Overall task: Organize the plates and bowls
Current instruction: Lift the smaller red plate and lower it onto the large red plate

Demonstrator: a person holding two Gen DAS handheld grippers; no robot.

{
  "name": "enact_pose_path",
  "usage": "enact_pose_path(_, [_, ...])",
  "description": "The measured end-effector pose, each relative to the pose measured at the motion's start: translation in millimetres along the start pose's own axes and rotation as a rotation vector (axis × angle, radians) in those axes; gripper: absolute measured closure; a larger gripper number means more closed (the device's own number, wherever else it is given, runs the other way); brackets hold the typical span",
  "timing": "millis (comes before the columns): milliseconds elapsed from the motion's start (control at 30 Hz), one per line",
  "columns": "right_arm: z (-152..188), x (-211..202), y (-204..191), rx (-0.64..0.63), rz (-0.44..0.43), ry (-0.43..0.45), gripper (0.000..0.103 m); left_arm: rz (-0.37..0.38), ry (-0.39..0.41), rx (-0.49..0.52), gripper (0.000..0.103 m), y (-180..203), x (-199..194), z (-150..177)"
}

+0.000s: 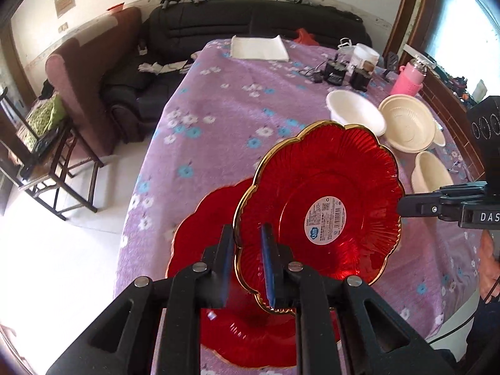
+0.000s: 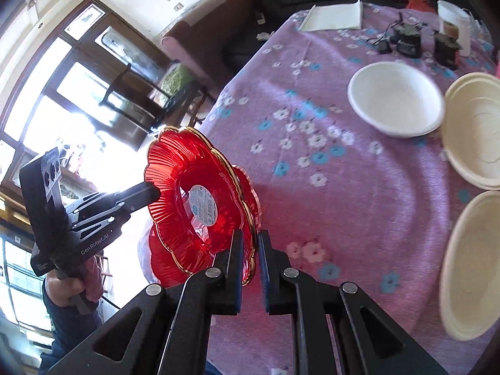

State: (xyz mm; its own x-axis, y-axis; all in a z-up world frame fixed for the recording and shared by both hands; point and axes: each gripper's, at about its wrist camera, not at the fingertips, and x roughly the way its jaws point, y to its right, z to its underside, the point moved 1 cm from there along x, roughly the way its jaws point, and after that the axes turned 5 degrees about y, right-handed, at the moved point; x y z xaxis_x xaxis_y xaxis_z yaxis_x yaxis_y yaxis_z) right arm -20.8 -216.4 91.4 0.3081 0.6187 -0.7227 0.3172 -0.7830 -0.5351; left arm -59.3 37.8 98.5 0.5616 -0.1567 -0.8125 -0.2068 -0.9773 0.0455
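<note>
While both grippers clamp the same red plate (image 1: 322, 200) by opposite edges of its gold scalloped rim, it hangs tilted above the purple flowered tablecloth (image 1: 218, 100), its round white label facing the left wrist camera. Two red plates show: the lifted one and a second red plate (image 1: 200, 237) lying flat on the cloth beneath it, toward 7 o'clock, largely hidden by the upper plate and the left gripper (image 1: 248, 262). That gripper's jaws are pressed on the rim at the lifted plate's 7 o'clock edge; the right gripper (image 2: 250, 265) pinches the far edge, entering the left view at 3 o'clock. Three white or cream bowls rest on the cloth: a white bowl (image 2: 395, 103) at 1 o'clock from the right gripper, a cream bowl (image 2: 478, 131) at 2 o'clock, cut by the frame edge, and another cream bowl (image 2: 468, 262) at 3 o'clock, blurred. Whether the 2 o'clock bowl is one bowl or a nested stack is hard to make out. A hand (image 2: 67, 284) grips the left gripper's handle.
</note>
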Motion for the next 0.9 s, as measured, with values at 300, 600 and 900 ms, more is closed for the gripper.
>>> enact_pose_path(300, [15, 50, -18, -0.023, -0.006, -0.085, 0.092, -0.009, -0.067, -0.060, 0.088, -34, 18, 33])
enact_pose_path(600, [12, 74, -19, -0.038, 0.060, -0.106, 0.092, -0.011, -0.090, -0.065, 0.088, -37, 34, 37])
enact_pose_path(900, [11, 83, -24, -0.082, 0.124, -0.101, 0.092, -0.007, -0.106, -0.079, 0.088, -43, 44, 41])
